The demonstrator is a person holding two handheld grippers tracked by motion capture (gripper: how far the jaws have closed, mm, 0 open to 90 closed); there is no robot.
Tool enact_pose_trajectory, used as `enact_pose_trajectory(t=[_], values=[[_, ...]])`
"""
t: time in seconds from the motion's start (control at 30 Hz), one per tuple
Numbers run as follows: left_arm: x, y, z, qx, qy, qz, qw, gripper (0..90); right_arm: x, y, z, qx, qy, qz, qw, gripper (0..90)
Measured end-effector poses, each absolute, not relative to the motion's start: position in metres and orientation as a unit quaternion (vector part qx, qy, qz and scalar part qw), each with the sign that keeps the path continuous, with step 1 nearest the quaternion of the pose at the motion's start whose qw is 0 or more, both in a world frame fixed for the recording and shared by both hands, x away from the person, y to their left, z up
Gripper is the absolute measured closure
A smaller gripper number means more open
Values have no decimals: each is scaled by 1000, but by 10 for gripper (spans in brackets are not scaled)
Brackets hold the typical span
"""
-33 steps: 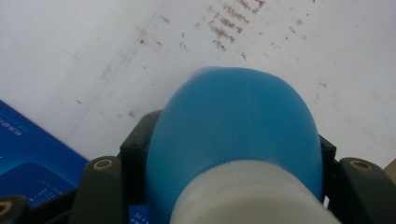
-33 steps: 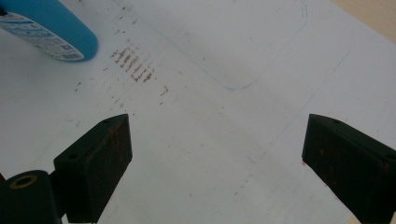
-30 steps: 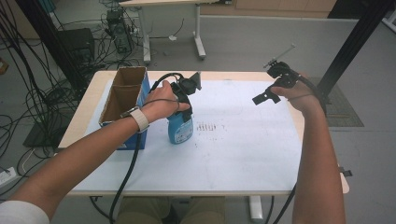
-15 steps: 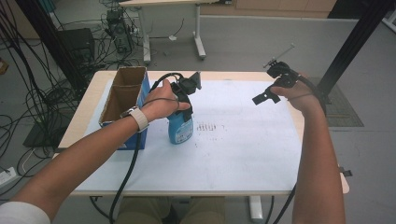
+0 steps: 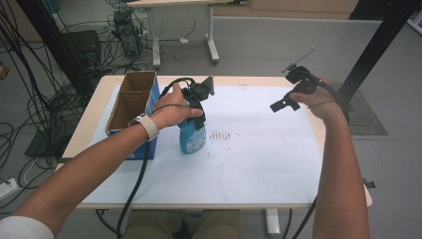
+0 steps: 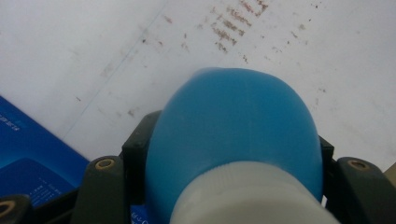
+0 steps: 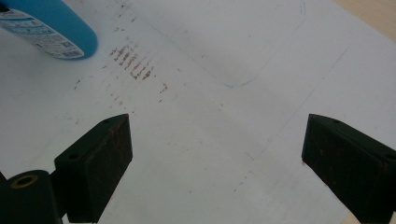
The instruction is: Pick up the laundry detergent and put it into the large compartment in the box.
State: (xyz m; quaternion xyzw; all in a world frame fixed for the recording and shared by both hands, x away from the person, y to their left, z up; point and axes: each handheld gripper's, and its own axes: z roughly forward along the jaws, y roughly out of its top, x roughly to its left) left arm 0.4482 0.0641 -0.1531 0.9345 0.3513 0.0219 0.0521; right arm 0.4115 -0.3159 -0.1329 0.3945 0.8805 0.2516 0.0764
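Left tongs (image 5: 195,115): clamped on blue bottle (image 5: 192,138) below its white cap; bottle upright on worktop (image 5: 259,164), beside cardboard box (image 5: 133,107). No shift since a second ago: grip settled, lift likely next. Right tongs (image 5: 281,104): spread wide, empty, well apart.

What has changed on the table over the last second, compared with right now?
Nothing visibly changed. The left gripper stays shut on the blue plastic bottle beside the open cardboard box, and the right gripper stays open above the white table cover.
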Motion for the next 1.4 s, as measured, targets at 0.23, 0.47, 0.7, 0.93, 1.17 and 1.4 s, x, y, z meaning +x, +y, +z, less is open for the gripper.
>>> enact_pose_trajectory(t=[0.23, 0.47, 0.7, 0.93, 1.17, 1.4], values=[[449, 64, -153, 935, 351, 20, 52, 394, 412, -316, -133, 395, 880, 252, 76, 84], [449, 65, -153, 934, 353, 20, 53, 394, 412, -315, -133, 393, 881, 252, 77, 83], [448, 66, -153, 934, 353, 21, 55, 394, 412, -314, -134, 393, 881, 252, 77, 84], [448, 66, -153, 934, 352, 22, 56, 394, 413, -311, -133, 391, 882, 252, 78, 83], [449, 66, -153, 933, 355, 20, 55, 394, 414, -309, -133, 390, 882, 252, 77, 84], [450, 67, -153, 933, 354, 19, 57, 393, 414, -310, -134, 391, 882, 252, 76, 83]])
